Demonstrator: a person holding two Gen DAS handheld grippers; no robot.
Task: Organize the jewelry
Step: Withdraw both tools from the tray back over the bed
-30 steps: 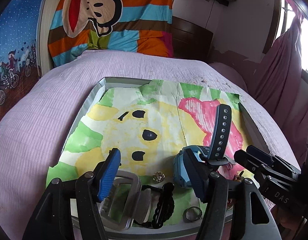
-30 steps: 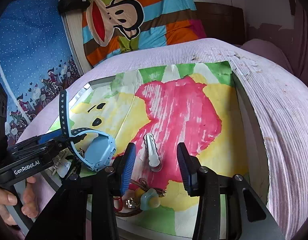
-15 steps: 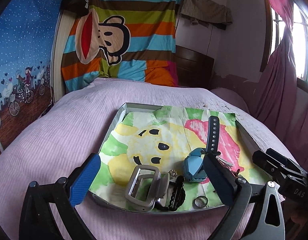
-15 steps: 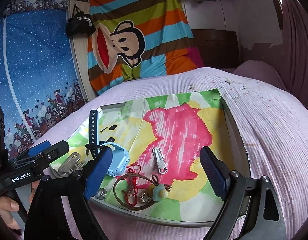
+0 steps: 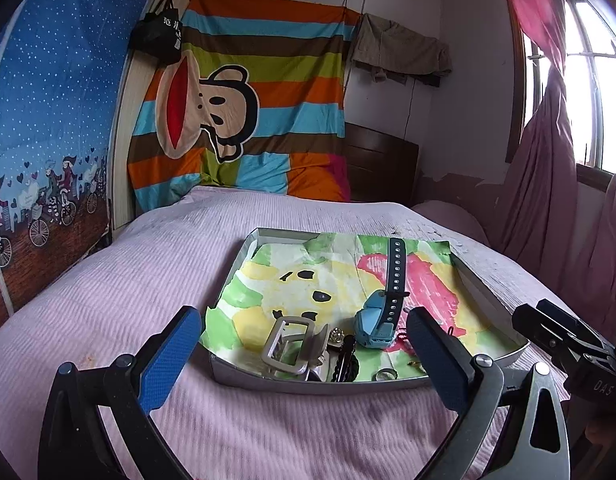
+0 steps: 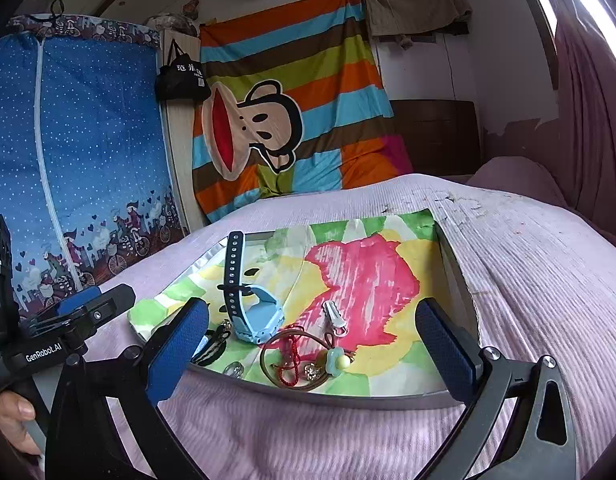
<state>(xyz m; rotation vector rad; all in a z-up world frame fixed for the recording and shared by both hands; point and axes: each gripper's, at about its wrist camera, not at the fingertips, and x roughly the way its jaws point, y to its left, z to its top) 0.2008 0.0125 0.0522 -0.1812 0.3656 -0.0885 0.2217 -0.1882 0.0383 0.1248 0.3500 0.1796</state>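
While both jaws gape empty, tray [image 5: 308,386] rim sits clear on bedspread [image 5: 108,300]

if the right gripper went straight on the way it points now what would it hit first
Probably the tray's near rim, then the brown cord bracelet just inside; depth is unclear. The right hand-held gripper is opening, nothing between its jaws.

We see the tray's [image 5: 244,256] near right corner hidden behind a blue pad; small trinkets [image 6: 313,370] beside the cord [image 6: 268,364] stay too tiny to identify; a hand [image 6: 12,416] is cropped.
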